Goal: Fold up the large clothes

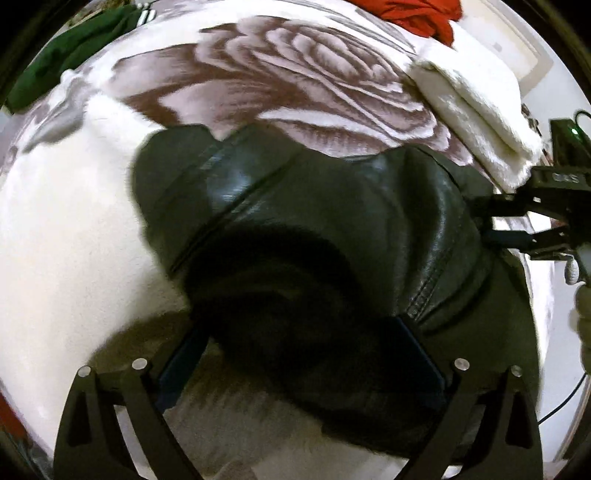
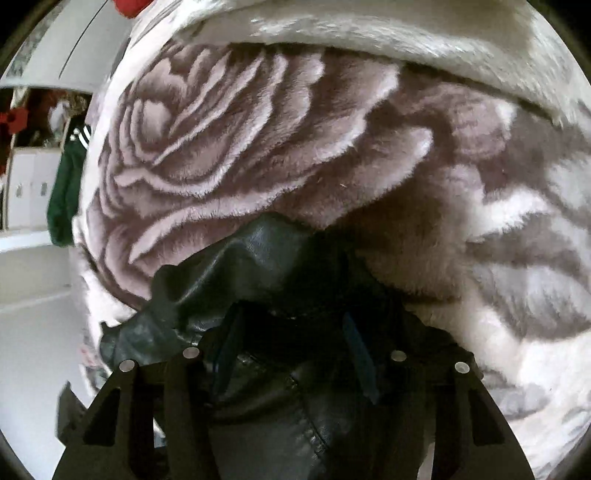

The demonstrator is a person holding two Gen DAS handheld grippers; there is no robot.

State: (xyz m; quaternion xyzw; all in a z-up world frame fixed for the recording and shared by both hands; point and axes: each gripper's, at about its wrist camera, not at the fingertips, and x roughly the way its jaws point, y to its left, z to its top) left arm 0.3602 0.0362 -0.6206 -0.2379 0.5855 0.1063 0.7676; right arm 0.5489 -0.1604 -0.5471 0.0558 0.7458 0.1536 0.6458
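Note:
A black leather jacket (image 1: 332, 206) lies bunched on a plush blanket with a large rose pattern (image 1: 280, 74). My left gripper (image 1: 299, 358) points down over the jacket's near side. Its fingers (image 1: 181, 362) stand wide apart, and a dark raised fold of leather fills the space between them. At the jacket's right edge my right gripper (image 1: 493, 221) has a gap showing between its fingers. In the right wrist view the right gripper (image 2: 291, 332) straddles a crumpled part of the jacket (image 2: 258, 258). I see no pad pressing on the leather.
A folded white plush cloth (image 1: 476, 107) lies at the blanket's far right. A red garment (image 1: 417, 18) lies beyond it, and a green garment with white stripes (image 1: 74, 48) hangs at the far left. A hand (image 1: 583, 314) and cables sit at the right edge. White boxes (image 2: 29, 184) stand past the bed.

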